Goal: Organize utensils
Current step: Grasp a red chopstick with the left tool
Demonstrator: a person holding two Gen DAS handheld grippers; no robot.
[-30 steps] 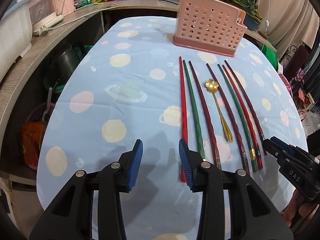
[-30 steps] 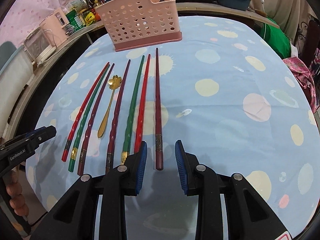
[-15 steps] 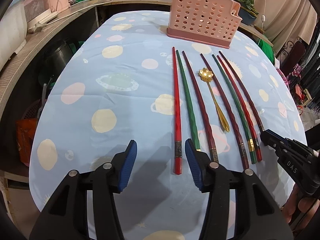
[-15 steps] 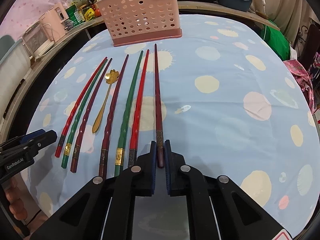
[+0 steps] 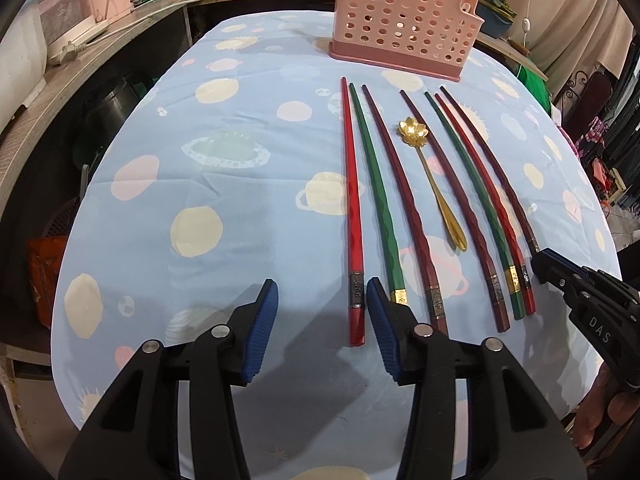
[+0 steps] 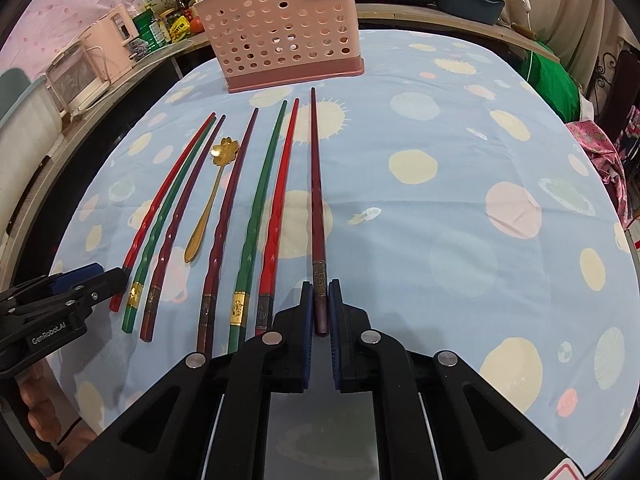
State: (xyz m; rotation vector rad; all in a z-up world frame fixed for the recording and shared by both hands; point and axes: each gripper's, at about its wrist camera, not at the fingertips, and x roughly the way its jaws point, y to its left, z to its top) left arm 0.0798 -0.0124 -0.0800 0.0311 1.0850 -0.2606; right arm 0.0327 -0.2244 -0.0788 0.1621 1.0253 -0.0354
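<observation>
Presently, the right gripper (image 6: 320, 300) has its blue pads pressed onto the butt end of a dark red chopstick (image 6: 316, 200), the rightmost of the row; the stick lies between the pads with its tip pointing toward the pink perforated basket (image 6: 280, 28) at the far end of the table. Whether the stick is lifted off the cloth cannot be told.

The left gripper (image 5: 322, 320) stands with its jaws spread, having just been closing a little. The butt of the bright red chopstick (image 5: 352, 208), leftmost of the row, lies between them, close against the right pad (image 5: 380, 320) and apart from the left pad; neither visibly presses on it.

Between these two sticks lie, side by side on the blue spotted tablecloth (image 5: 200, 184), a green chopstick (image 5: 378, 200), further dark red, green and red ones, and a gold spoon (image 5: 432, 184) with a flower-shaped bowl. All point toward the basket, which stands upright, well apart from both grippers.
</observation>
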